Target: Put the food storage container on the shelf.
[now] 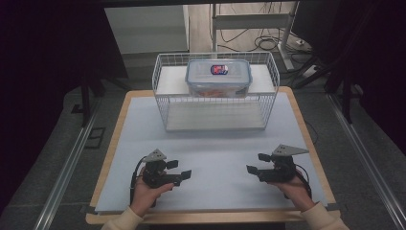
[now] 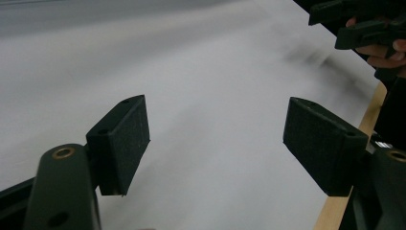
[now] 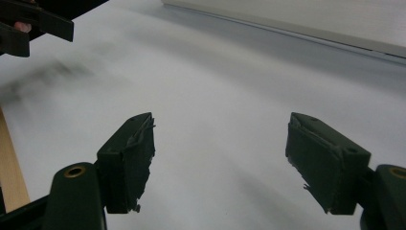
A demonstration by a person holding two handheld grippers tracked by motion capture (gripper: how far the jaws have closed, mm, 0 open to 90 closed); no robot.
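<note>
High view: left gripper (image 1: pixel 179 169), right gripper (image 1: pixel 255 163) gape empty.

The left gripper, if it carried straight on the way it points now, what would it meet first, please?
Probably the right gripper, which faces the left gripper across bare white mat; depth is hard to judge.

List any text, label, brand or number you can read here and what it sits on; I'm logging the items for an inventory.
No text can be read.
The clear lidded container in the white wire basket carries a small red and blue label on its lid: too small and blurred to read.
The grippers and the table's white mat show no markings.
</note>
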